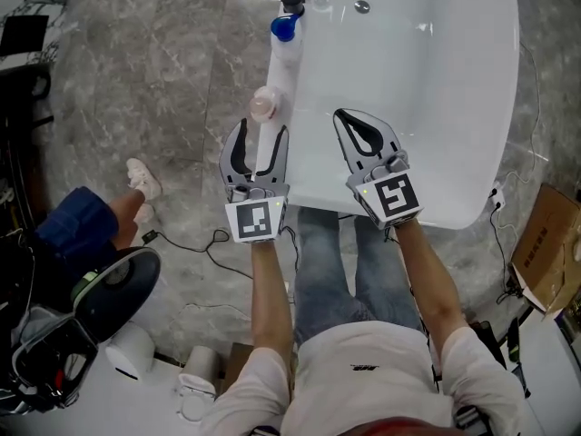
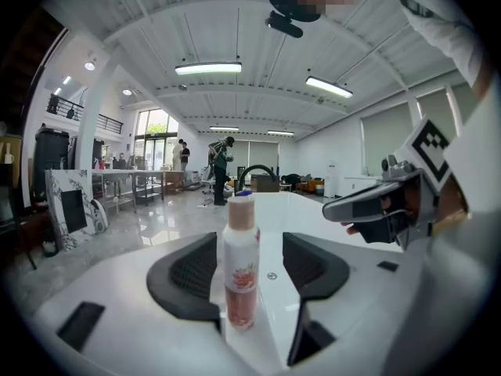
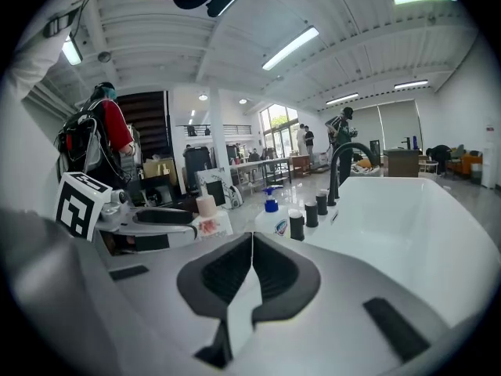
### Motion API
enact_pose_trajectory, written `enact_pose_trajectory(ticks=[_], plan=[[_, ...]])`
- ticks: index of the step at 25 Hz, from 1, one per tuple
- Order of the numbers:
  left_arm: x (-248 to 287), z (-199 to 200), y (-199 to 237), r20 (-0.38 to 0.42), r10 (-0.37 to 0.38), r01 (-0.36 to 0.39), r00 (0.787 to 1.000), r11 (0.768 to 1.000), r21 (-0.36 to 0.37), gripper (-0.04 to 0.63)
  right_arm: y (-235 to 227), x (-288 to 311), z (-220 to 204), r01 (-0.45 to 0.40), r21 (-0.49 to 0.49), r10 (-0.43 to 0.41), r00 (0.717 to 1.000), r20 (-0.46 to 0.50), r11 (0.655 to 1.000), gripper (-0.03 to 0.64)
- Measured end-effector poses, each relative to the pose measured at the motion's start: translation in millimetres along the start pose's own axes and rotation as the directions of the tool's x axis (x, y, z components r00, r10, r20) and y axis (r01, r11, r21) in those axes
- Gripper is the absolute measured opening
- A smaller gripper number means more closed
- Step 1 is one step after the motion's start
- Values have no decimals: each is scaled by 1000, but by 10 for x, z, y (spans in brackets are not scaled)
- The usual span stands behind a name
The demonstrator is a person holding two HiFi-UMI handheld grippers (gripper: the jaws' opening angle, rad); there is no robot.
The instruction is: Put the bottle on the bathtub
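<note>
Bottle: I'm seeing one slim white cylinder, pink-capped, standing upright on the glossy white bathtub rim.
Left gripper: I'm holding it wide open, jaws flanking the bottle.
Right gripper: jaws pressing together, empty.

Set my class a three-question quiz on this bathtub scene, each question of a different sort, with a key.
1. True or false: the right gripper is shut, with nothing between its jaws.
2. Multiple choice: the pink-capped bottle stands A) down in the basin, B) upright on the rim of the bathtub, C) on the floor.
3. Fill in: the left gripper has its jaws ____, one on each side of the bottle.
Key: 1 true; 2 B; 3 open.
</note>
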State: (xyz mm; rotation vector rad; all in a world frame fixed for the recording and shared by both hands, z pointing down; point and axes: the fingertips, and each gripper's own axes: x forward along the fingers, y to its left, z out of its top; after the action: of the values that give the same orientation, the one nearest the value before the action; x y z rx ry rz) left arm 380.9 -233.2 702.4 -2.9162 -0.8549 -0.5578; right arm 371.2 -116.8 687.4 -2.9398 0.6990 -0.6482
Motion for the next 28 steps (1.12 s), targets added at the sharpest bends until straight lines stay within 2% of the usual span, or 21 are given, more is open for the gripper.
enact_pose_trajectory(ticks=[4,6,11,18,28], plan=[[-230,409,-113,71,-25,25,997,1000,-9,178,99,-196,357,-1,-21,2,999,41,1000,-5],[-308,572,-145,81,-35,36,996,999,-1,113,141,-275,528,-2,-27,4,998,60,1000,-6],[-457,944,-176,96,-43,42,994,999,6,16,264,-451,897,-17,-55,22,995,97,998,-6],[-724,1367,-324,130,-71,71,989,997,-1,8,360,-790,1250,-13,-70,22,991,132,997,-6],[-986,1745,-422,127,-89,88,988,996,15,8,507,-1058,1564,-36,-106,48,992,118,994,-6]])
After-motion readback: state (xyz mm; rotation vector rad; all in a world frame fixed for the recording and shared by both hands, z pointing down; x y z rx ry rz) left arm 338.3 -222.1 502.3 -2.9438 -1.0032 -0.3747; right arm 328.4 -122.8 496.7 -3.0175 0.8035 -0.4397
